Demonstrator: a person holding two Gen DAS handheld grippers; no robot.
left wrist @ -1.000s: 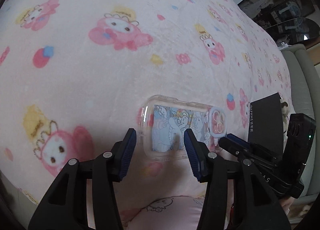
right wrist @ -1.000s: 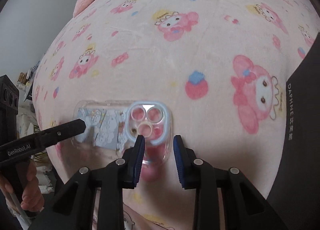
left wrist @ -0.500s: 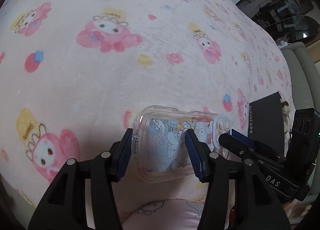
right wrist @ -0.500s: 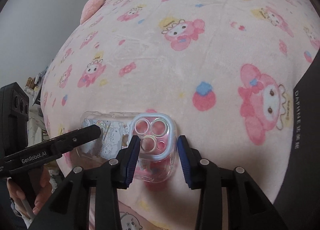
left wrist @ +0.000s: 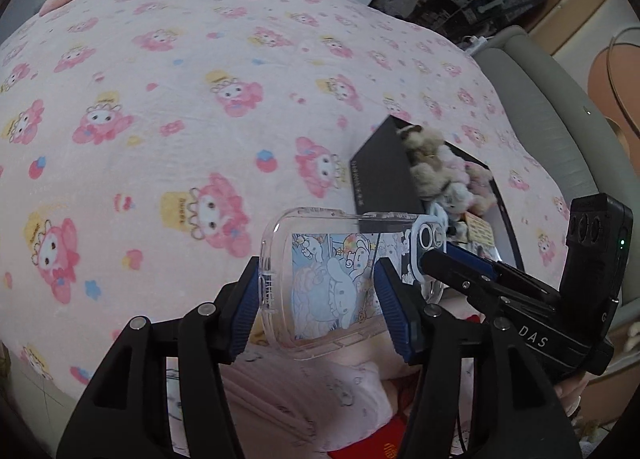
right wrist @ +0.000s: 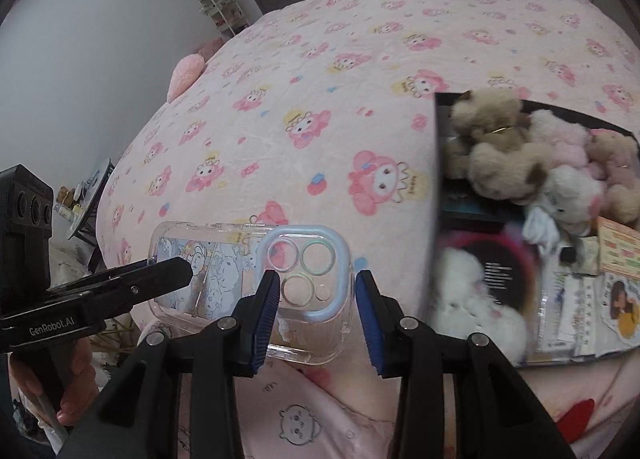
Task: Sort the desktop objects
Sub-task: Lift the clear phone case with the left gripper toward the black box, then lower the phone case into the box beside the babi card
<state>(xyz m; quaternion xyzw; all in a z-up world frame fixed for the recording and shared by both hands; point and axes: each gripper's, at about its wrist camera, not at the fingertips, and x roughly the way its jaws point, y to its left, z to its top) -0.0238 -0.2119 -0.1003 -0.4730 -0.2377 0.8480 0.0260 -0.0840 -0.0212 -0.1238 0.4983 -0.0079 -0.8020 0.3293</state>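
Observation:
A clear phone case point(left wrist: 332, 287) with a blue cartoon picture and a pale blue camera ring is held up in the air above the pink blanket point(left wrist: 200, 99). My left gripper point(left wrist: 320, 307) is shut on its plain end, one pad on each long edge. My right gripper point(right wrist: 314, 311) is shut on the camera end point(right wrist: 308, 275), one pad on each side. The case lies level between both grippers. The right gripper shows at the right of the left wrist view point(left wrist: 500, 287). The left gripper shows at the left of the right wrist view point(right wrist: 120, 291).
A black box point(left wrist: 380, 175) stands on the blanket to the right, holding several plush toys point(right wrist: 504, 155), a round black item and cards. A pink cushion point(right wrist: 186, 73) lies at the far left. A grey sofa edge point(left wrist: 560, 131) runs behind the box.
Both grippers have closed on the case and lifted it off the blanket, pulling back so the black box and its toys come into view.

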